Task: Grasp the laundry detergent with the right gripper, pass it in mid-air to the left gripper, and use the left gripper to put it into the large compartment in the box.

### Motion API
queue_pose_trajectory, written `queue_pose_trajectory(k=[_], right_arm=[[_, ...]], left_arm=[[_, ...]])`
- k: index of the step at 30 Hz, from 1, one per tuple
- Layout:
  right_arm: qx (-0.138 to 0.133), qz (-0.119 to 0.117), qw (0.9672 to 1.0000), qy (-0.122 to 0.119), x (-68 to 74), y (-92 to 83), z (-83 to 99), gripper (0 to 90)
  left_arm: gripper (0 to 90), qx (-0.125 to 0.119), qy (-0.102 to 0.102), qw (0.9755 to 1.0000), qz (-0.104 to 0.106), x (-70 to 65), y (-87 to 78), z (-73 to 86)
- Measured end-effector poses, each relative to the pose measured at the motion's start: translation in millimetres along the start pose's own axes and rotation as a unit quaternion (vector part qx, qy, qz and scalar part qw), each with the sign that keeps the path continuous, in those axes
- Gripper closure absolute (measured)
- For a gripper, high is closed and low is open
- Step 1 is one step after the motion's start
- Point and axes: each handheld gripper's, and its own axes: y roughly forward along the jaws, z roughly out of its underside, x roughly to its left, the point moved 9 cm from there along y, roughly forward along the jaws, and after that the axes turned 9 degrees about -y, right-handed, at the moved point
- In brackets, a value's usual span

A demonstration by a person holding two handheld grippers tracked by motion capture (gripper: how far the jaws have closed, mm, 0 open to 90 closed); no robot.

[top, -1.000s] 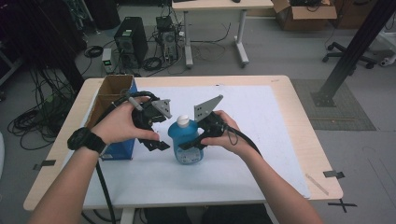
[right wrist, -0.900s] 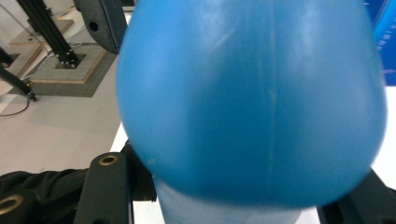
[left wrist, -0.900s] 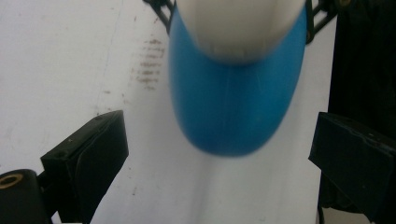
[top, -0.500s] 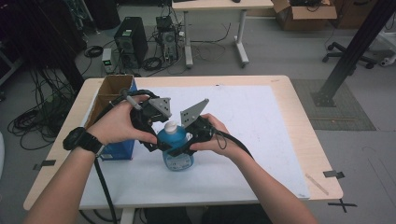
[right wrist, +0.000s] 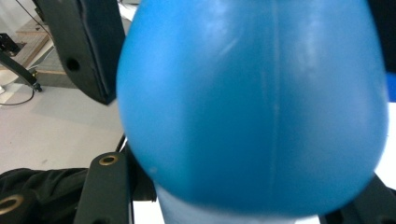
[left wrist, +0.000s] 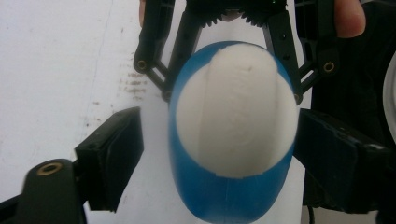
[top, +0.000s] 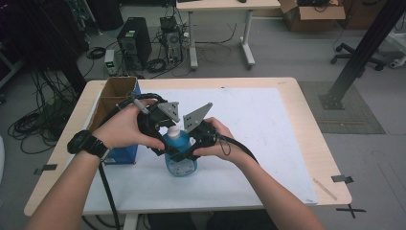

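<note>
We are steadying the blue bottle [top: 180, 152] upright near the table's [top: 282, 91] middle, long axis vertical, white cap [left wrist: 236, 112] on top. Our right gripper [top: 187, 152] is clamping the body from 3 o'clock. Our left gripper [left wrist: 215, 154], at 9 o'clock, has just been closing around the cap, one pad apparently touching, the other clear. A cardboard box [top: 112, 93] stands at 10 o'clock.

bottle [top: 181, 152]: blue, white cap, upright on the worktop [top: 268, 120]
right gripper [top: 187, 152]: clamps bottle body
left gripper [top: 162, 143]: at the cap
box [top: 111, 101]: beside left hand [top: 125, 130]
</note>
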Motion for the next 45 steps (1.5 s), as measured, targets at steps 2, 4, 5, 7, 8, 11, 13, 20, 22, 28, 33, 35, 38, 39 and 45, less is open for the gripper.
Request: queue_pose_trajectory(k=[2,4,5,7,8,11,13,20,22,28,33,35,38,39,45], right_arm=[[-0.001,0.0,1.0,0.001,0.5,-0.3,-0.5,42.7],[-0.001,0.0,1.0,-0.001,0.4,-0.5,-0.5,42.7],[0.0,0.001,1.0,-0.001,1.2,-1.0,-0.9,42.7],[0.0,0.002,1.0,-0.003,1.3,-1.6,-1.2,42.7],[-0.001,0.002,1.0,-0.002,1.7,-2.1,-1.5,42.7],[-0.002,0.003,1.0,-0.002,1.9,-3.0,-1.8,42.7],[0.0,0.004,1.0,-0.003,1.8,-3.3,-0.9,42.8],[-0.002,0.006,1.0,0.0,1.1,-5.4,-0.1,42.7],[-0.003,0.007,1.0,-0.001,1.0,-5.5,-0.1,42.7],[-0.002,0.007,1.0,0.001,1.6,-5.3,0.4,42.8],[-0.001,0.009,1.0,0.0,1.5,-5.5,0.8,42.7],[-0.001,0.008,1.0,0.0,1.7,-5.5,0.7,42.8],[-0.001,0.008,1.0,0.0,1.9,-5.3,0.5,42.8],[-0.001,0.008,1.0,-0.001,1.9,-5.3,0.5,42.7],[0.001,0.008,1.0,-0.001,2.4,-4.8,0.9,42.8]], left_arm=[[19.0,0.002,0.001,1.0,-0.002,-0.3,0.6,-0.6],[19.8,0.004,0.001,1.0,-0.001,-0.7,0.5,-0.9],[20.8,0.005,0.003,1.0,-0.001,-1.7,0.7,-1.8],[21.9,0.007,0.003,1.0,0.0,-2.2,0.8,-2.5],[23.6,0.006,0.003,1.0,0.0,-2.6,0.9,-3.2],[25.1,0.008,0.004,1.0,0.002,-3.8,1.3,-4.4],[25.7,0.011,0.005,0.9999,0.002,-4.1,1.4,-4.7],[29.4,0.013,0.006,0.9999,0.001,-5.0,2.7,-5.8],[30.7,0.015,0.006,0.9999,0.002,-5.1,3.1,-5.9],[32.4,0.019,0.008,0.9998,0.003,-6.1,3.0,-6.8],[33.5,0.02,0.008,0.9998,0.001,-5.9,3.1,-6.8],[34.3,0.02,0.008,0.9998,0.001,-5.7,2.9,-6.9],[35.5,0.021,0.007,0.9998,0.0,-5.4,2.5,-6.8],[35.8,0.021,0.008,0.9998,0.0,-5.3,2.5,-6.8],[37.2,0.025,0.008,0.9996,-0.002,-5.3,3.0,-6.8]])
